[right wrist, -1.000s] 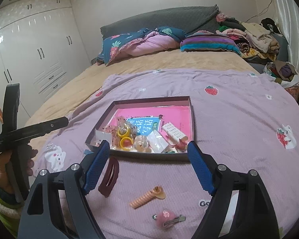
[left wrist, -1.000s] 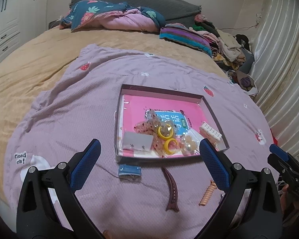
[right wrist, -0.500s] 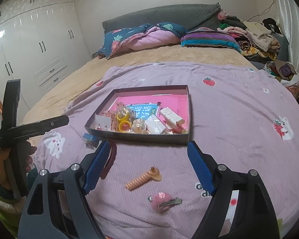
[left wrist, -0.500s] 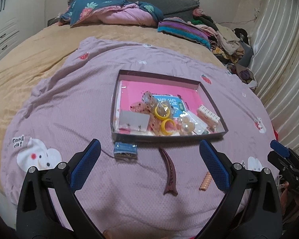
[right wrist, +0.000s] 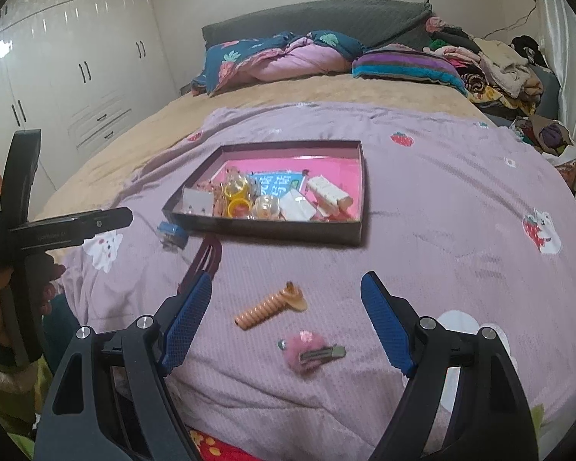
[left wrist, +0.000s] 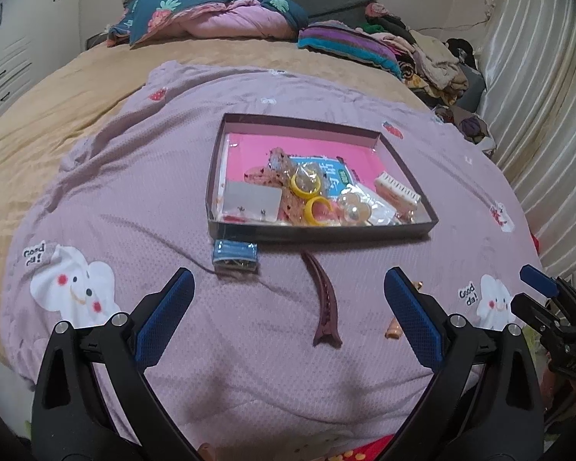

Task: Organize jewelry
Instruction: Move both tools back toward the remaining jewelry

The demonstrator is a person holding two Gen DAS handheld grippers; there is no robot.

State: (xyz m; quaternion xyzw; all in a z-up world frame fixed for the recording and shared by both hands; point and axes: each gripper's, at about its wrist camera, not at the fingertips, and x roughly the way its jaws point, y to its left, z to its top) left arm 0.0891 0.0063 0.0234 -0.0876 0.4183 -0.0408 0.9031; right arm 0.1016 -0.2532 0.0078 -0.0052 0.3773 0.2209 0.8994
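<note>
Jaws of both grippers stand wide apart and hold nothing, each hanging above the near edge of the lilac blanket (left wrist: 142, 207) spread over the bed.

From the left wrist view, the left gripper (left wrist: 286, 317) frames a dark red hair clip (left wrist: 323, 309) that lies on the blanket between its blue pads, nearer the middle than either finger and not touching them. A small blue packet (left wrist: 236, 255) sits ahead of the left pad, just in front of the tray's near wall. An orange spiral hair tie (left wrist: 394, 328) peeks out beside the right pad, mostly hidden by it.

From the right wrist view, the right gripper (right wrist: 288, 322) has the orange spiral hair tie (right wrist: 270, 306) lying between its pads, slightly left of centre, clear of both. A fluffy pink hair clip (right wrist: 309, 350) lies closer to the camera, also inside the gap. The dark red hair clip (right wrist: 203, 259) runs just beyond the tip of the left pad.

Farther up the blanket sits the shallow dark tray (right wrist: 288, 228) with a pink floor, holding yellow rings (left wrist: 307, 184), a grey card (left wrist: 251, 201), clear beads and a white comb-like piece (left wrist: 397, 190). The left gripper's handle shows at the left edge of the right wrist view, held in a hand (right wrist: 4, 292).
</note>
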